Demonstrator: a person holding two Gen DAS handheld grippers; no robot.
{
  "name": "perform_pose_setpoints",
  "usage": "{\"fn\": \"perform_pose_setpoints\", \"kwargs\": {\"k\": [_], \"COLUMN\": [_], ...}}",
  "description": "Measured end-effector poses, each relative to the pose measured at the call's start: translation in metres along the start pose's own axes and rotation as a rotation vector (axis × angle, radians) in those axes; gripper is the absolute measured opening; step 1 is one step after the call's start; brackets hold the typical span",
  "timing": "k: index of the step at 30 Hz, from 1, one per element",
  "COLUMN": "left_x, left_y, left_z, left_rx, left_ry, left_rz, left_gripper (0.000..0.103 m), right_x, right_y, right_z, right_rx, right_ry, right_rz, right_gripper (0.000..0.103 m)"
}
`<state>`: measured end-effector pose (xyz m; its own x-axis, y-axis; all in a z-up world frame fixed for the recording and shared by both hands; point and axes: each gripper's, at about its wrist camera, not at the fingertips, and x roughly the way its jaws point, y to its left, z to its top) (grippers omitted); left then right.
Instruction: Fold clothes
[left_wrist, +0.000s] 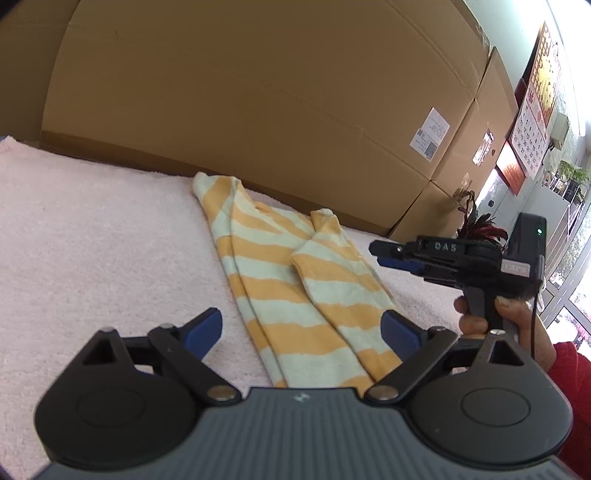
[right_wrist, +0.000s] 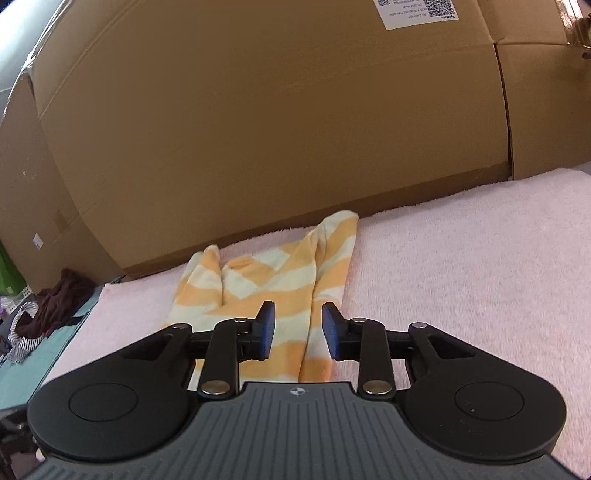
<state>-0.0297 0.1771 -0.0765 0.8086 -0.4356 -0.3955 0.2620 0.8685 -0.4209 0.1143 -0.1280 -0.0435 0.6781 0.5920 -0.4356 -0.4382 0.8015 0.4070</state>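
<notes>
Far left in the left wrist view, only bare pink blanket (left_wrist: 92, 221). Next, the left gripper (left_wrist: 303, 328), splayed wide and gripping nothing, hovering low at the near end of the striped garment (left_wrist: 288, 266) with one finger off each side of it. In the middle, lying flat on the blanket, folded lengthwise into a narrow band with a sleeve laid over its right half. Long axis straight away from the left gripper, from the near hem out to the far end by the cardboard boxes (left_wrist: 258, 92). To the right, the right gripper (left_wrist: 378, 254), held by a hand (left_wrist: 480, 321) in a red sleeve (left_wrist: 569, 362), angled in from the side, tips above or just beside the garment's right edge and apparently clear of the cloth. In the right wrist view, jaws partly apart with nothing between the pads, stripes showing below through the gap. Judged from this: lengthwise folds done, end-to-end fold likely next, calling for a grasp at the near hem and a carry along that axis toward the boxes. Left gripper nearer the hem and straddling it; right gripper off to the side.
</notes>
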Motion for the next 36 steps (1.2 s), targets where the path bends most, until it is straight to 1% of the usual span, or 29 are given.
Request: {"fn": "perform_pose_setpoints", "kwargs": {"k": [2, 5, 6, 7, 8, 10, 12, 13, 14, 16, 17, 19, 20, 21, 22, 23, 24, 25, 26, 27, 29, 30, 31, 32, 33, 36], "left_x": [0.0, 0.002, 0.002, 0.003, 0.003, 0.003, 0.004, 0.003, 0.0, -0.004, -0.002, 0.008, 0.018, 0.028, 0.037, 0.047, 0.058, 0.067, 0.075, 0.08, 0.089, 0.088, 0.087, 0.087, 0.087, 0.086], "left_y": [0.0, 0.0, 0.0, 0.0, 0.0, 0.0, -0.001, -0.002, -0.004, -0.012, -0.019, -0.034, -0.038, -0.04, -0.041, -0.041, -0.039, -0.038, -0.036, -0.033, -0.029, -0.028, -0.027, -0.025, -0.024, -0.02], "left_z": [0.0, 0.0, 0.0, 0.0, 0.0, 0.0, 0.0, 0.0, 0.0, 0.001, 0.004, 0.013, 0.019, 0.025, 0.031, 0.035, 0.038, 0.04, 0.04, 0.039, 0.036, 0.035, 0.035, 0.035, 0.035, 0.035], "left_rx": [-0.002, -0.005, -0.006, -0.006, -0.005, 0.001, 0.008, 0.014, 0.024, 0.08, 0.123, 0.202, 0.216, 0.216, 0.21, 0.204, 0.196, 0.185, 0.173, 0.16, 0.136, 0.13, 0.124, 0.113, 0.1, 0.073], "left_ry": [0.004, 0.008, 0.009, 0.01, 0.012, 0.014, 0.017, 0.011, -0.004, -0.029, -0.024, 0.006, 0.034, 0.05, 0.057, 0.064, 0.073, 0.081, 0.089, 0.096, 0.106, 0.104, 0.102, 0.102, 0.102, 0.095], "left_rz": [0.001, 0.003, 0.001, -0.001, -0.004, -0.013, -0.017, -0.018, -0.02, -0.035, -0.039, -0.035, -0.034, -0.032, -0.028, -0.023, -0.01, 0.011, 0.02, 0.015, 0.001, -0.012, -0.025, -0.03, -0.03, -0.043], "left_gripper": [0.094, 0.094, 0.094, 0.094, 0.094, 0.094, 0.094, 0.094, 0.094, 0.094, 0.094, 0.096, 0.097, 0.097, 0.097, 0.097, 0.097, 0.095, 0.091, 0.089, 0.084, 0.083, 0.079, 0.075, 0.074, 0.075], "right_x": [0.017, 0.045, 0.052, 0.054, 0.054, 0.055, 0.054, 0.055, 0.055, 0.053, 0.052, 0.054, 0.057, 0.061, 0.067, 0.072, 0.076, 0.079, 0.078, 0.077, 0.082, 0.084, 0.085, 0.086, 0.085, 0.086], "right_y": [-0.005, -0.014, -0.016, -0.018, -0.02, -0.024, -0.027, -0.03, -0.033, -0.03, -0.028, -0.021, -0.018, -0.016, -0.014, -0.012, -0.012, -0.014, -0.019, -0.026, -0.042, -0.047, -0.049, -0.049, -0.047, -0.052], "right_z": [0.01, 0.019, 0.02, 0.021, 0.022, 0.024, 0.026, 0.025, 0.025, 0.027, 0.029, 0.032, 0.034, 0.035, 0.036, 0.035, 0.034, 0.034, 0.035, 0.036, 0.036, 0.036, 0.036, 0.036, 0.036, 0.036], "right_rx": [0.012, 0.024, 0.027, 0.029, 0.031, 0.036, 0.028, 0.035, 0.055, 0.042, 0.029, 0.002, -0.009, -0.02, -0.032, -0.044, -0.048, -0.034, -0.001, 0.039, 0.135, 0.166, 0.187, 0.191, 0.18, 0.195], "right_ry": [0.005, 0.049, 0.061, 0.061, 0.053, 0.038, 0.009, 0.019, 0.029, 0.005, -0.011, -0.017, -0.016, -0.006, 0.008, 0.02, 0.036, 0.046, 0.032, 0.019, 0.048, 0.054, 0.054, 0.053, 0.051, 0.043], "right_rz": [-0.007, 0.005, 0.006, 0.004, 0.001, -0.006, -0.054, -0.049, -0.019, 0.006, 0.014, 0.038, 0.048, 0.049, 0.046, 0.031, 0.016, 0.02, 0.037, 0.045, 0.055, 0.071, 0.083, 0.085, 0.078, 0.079], "right_gripper": [0.032, 0.032, 0.028, 0.015, 0.008, 0.001, 0.001, 0.002, 0.003, 0.013, 0.017, 0.043, 0.046, 0.044, 0.035, 0.024, 0.003, 0.003, 0.003, 0.003, 0.002, 0.001, 0.001, 0.001, 0.0, 0.001]}}
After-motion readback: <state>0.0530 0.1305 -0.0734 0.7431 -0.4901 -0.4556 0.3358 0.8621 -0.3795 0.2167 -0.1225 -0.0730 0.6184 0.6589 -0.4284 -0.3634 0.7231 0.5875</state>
